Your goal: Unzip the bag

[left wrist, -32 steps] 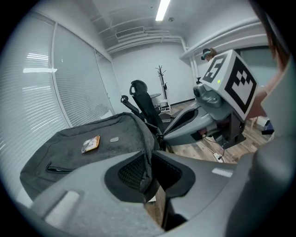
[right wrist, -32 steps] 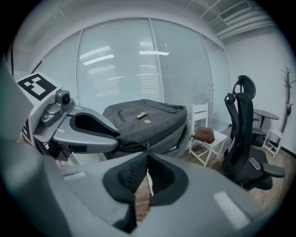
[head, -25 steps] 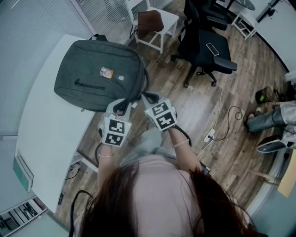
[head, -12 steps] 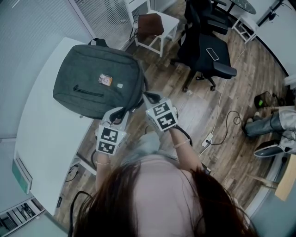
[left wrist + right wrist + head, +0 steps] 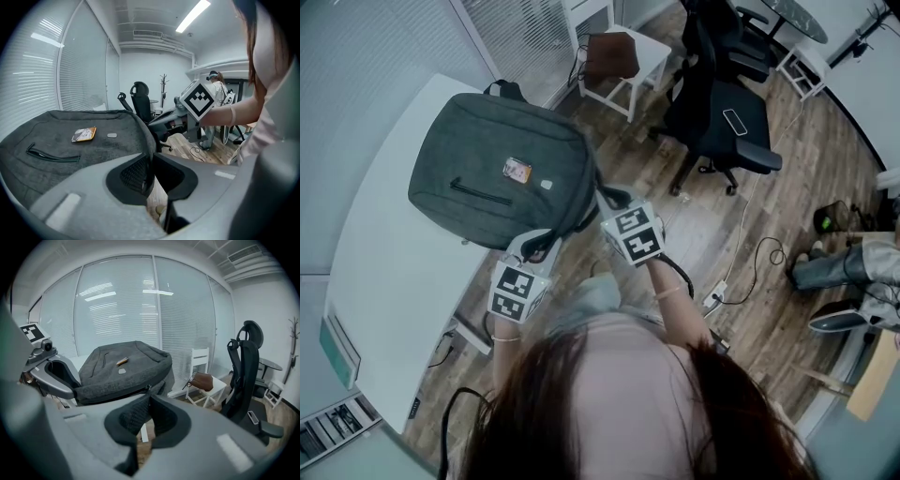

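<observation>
A grey backpack (image 5: 497,159) lies flat on the white table (image 5: 384,281), its near corner hanging over the table's edge. My left gripper (image 5: 536,242) is shut on the bag's near edge (image 5: 149,140), low on the side that faces me. My right gripper (image 5: 611,199) is at the bag's right corner. It is shut there on a small zipper pull (image 5: 147,389) that sits on the seam. In the right gripper view the backpack (image 5: 126,364) fills the middle and the left gripper (image 5: 54,373) holds its left corner. An orange tag (image 5: 84,134) is on the bag's top.
A black office chair (image 5: 722,103) stands to the right of the table. A white stool (image 5: 623,66) carrying a brown bag stands behind the backpack. Cables and a power strip (image 5: 722,277) lie on the wooden floor. Another person's legs (image 5: 839,258) show at the far right.
My left gripper has drawn back toward me and to the left along the bag's near edge, away from the right gripper. The right gripper has stayed at the corner.
</observation>
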The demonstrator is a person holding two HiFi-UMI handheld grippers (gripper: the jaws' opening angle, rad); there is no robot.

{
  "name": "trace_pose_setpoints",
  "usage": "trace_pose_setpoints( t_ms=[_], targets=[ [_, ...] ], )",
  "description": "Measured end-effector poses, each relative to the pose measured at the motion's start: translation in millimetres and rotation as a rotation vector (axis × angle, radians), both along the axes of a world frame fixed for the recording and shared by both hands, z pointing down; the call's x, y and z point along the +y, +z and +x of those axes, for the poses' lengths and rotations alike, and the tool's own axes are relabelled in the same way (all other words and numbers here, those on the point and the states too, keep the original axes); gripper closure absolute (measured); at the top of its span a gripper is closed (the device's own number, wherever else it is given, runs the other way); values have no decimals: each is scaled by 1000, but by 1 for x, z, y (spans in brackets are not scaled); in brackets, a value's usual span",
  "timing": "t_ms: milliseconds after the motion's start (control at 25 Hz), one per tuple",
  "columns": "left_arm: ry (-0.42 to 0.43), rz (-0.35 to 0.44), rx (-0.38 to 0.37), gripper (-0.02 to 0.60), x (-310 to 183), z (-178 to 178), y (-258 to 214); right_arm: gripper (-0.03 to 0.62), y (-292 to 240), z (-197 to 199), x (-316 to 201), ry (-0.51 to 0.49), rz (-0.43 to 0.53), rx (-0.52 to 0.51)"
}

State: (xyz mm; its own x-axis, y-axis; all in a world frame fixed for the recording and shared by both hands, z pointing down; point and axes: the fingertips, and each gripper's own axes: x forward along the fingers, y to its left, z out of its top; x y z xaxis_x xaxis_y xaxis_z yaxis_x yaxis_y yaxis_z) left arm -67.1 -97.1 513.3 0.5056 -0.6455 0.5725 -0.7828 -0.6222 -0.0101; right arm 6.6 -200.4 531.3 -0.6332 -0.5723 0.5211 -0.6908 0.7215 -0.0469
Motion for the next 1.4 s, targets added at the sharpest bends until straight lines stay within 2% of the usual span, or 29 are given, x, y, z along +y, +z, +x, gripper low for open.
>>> trace_pose_setpoints(
  t_ms=[800, 1400],
  targets=[
    [21, -51, 52, 526, 7, 0, -2, 585, -5, 4, -33, -1, 54, 37],
    [-45, -114, 102, 526, -2, -2, 0, 585, -4, 0, -70, -138, 33, 4]
  ],
)
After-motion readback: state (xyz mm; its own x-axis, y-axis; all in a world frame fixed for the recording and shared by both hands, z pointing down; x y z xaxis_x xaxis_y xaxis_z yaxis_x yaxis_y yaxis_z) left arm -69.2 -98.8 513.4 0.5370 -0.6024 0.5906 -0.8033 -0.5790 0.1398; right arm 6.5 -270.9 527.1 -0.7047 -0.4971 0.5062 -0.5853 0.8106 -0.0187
